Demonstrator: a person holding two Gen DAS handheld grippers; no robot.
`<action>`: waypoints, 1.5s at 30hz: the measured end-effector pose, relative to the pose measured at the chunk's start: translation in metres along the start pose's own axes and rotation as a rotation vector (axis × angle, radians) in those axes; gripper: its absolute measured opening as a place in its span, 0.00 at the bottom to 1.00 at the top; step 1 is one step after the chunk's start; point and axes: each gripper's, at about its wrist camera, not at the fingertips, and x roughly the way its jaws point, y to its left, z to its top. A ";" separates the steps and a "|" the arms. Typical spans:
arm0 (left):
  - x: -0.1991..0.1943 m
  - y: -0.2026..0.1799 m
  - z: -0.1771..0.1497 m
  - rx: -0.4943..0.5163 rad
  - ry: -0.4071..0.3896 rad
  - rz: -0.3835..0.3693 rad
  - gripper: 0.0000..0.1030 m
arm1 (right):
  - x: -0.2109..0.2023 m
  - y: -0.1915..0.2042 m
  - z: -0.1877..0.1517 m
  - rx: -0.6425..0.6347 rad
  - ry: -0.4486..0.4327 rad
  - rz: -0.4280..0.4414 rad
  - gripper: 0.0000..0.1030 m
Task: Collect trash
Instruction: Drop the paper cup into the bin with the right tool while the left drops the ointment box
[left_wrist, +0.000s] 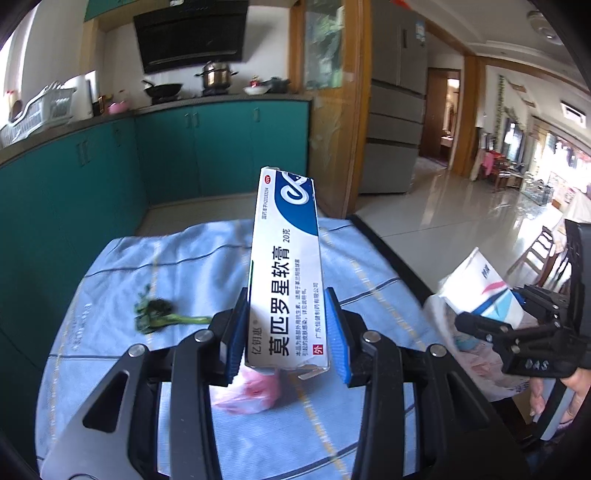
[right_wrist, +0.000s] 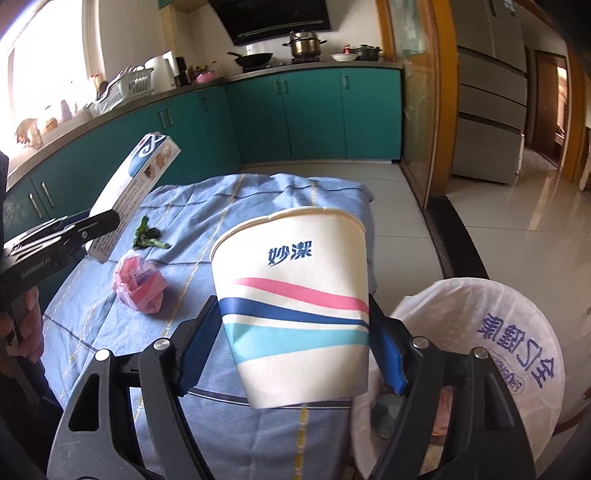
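Above the blue cloth (left_wrist: 207, 258), the left gripper (left_wrist: 288, 328) pinches a long white box (left_wrist: 286, 266) that sticks up and forward. The right gripper (right_wrist: 295, 343) squeezes a paper cup (right_wrist: 295, 310) by its sides, just beside the white trash bag (right_wrist: 491, 332). On the cloth lie a pink wrapper (right_wrist: 140, 284) and a green veggie scrap (right_wrist: 147, 236), near each other.

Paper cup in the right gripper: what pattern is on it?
White paper cup with pink, navy and light-blue wavy bands; clearest in the right wrist view.
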 end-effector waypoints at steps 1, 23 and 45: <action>-0.001 -0.008 0.001 0.011 -0.011 -0.009 0.39 | -0.002 -0.005 0.000 0.009 -0.005 -0.010 0.72; 0.049 -0.214 -0.044 0.274 0.128 -0.293 0.39 | -0.045 -0.165 -0.061 0.309 0.101 -0.351 0.72; 0.075 -0.221 -0.054 0.215 0.212 -0.345 0.63 | -0.043 -0.174 -0.059 0.381 0.110 -0.374 0.77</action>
